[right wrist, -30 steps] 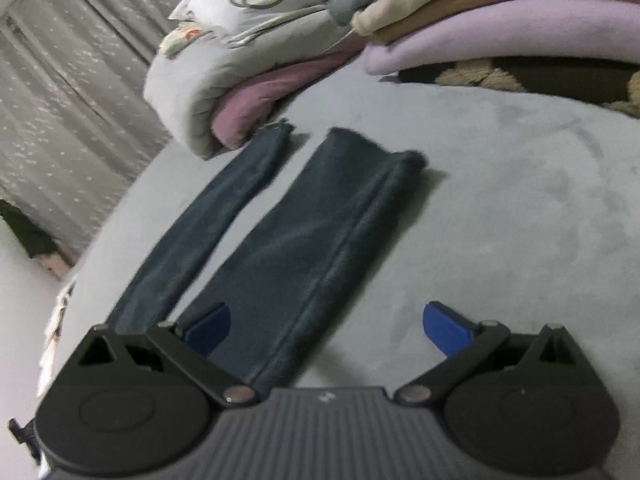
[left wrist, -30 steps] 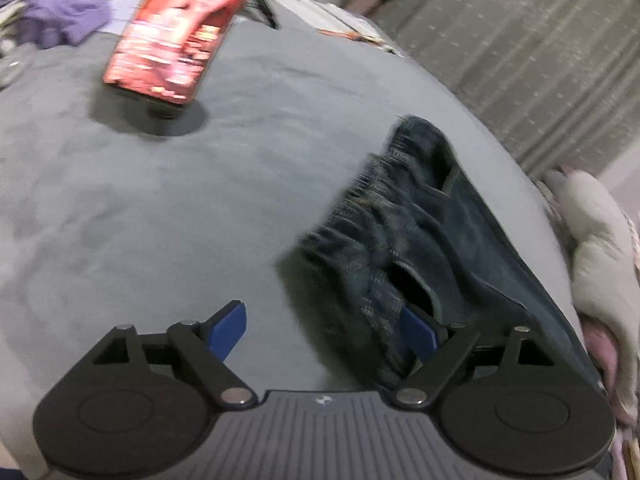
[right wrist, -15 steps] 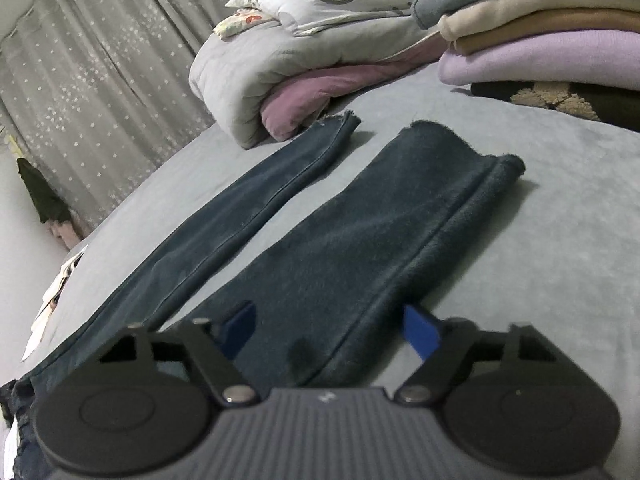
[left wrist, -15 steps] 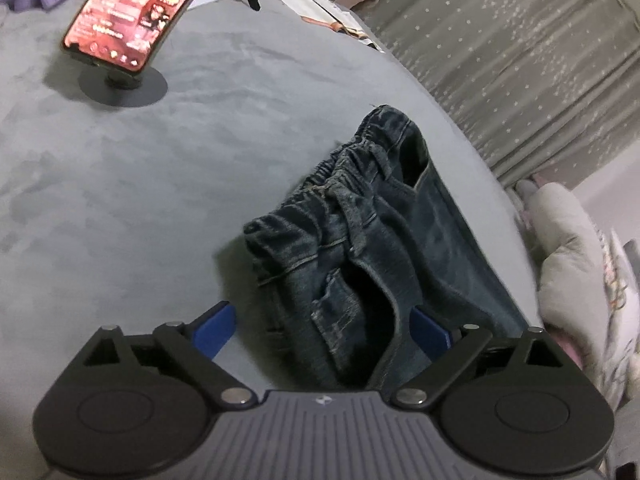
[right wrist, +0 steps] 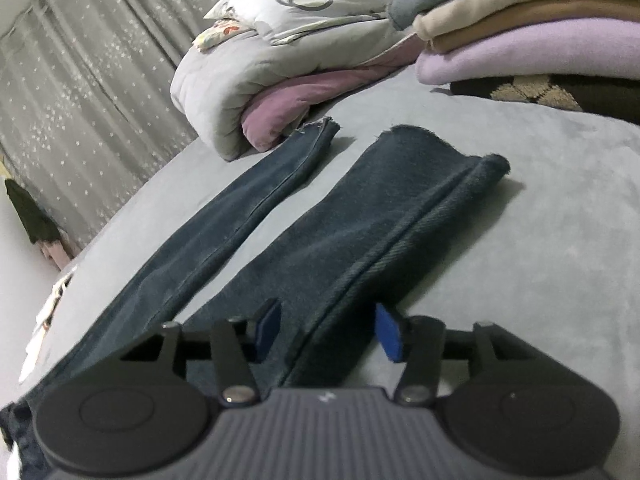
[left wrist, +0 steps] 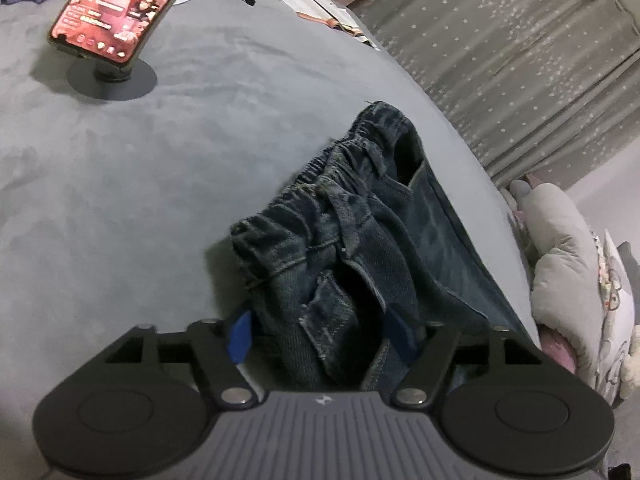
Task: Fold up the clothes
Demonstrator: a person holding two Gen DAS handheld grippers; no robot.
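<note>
1. The left tool sits at the waist end of the jeans, its two blue pads narrowed around a bunched fold of denim; whether they actually pinch it I cannot tell.
2. The right tool straddles the outer seam edge of the nearer leg, pads close on either side of the cloth, and again a firm grip cannot be confirmed.
3. The jeans lie on the grey bed, not on any counter. The waistband is crumpled and stands up just ahead of the left tool; the legs run flat away from the right tool.
4. The long axis runs from the waist at the left tool out to the two hems, which point toward the folded quilt and the stacked sweaters. The legs lie side by side with a strip of bed between them.
5. My judgement: the left hand is nearer the waist, the right nearer the leg, so any fold turns on that lengthwise line.
6. Farther off, a phone on a stand rests on the bed.
</note>
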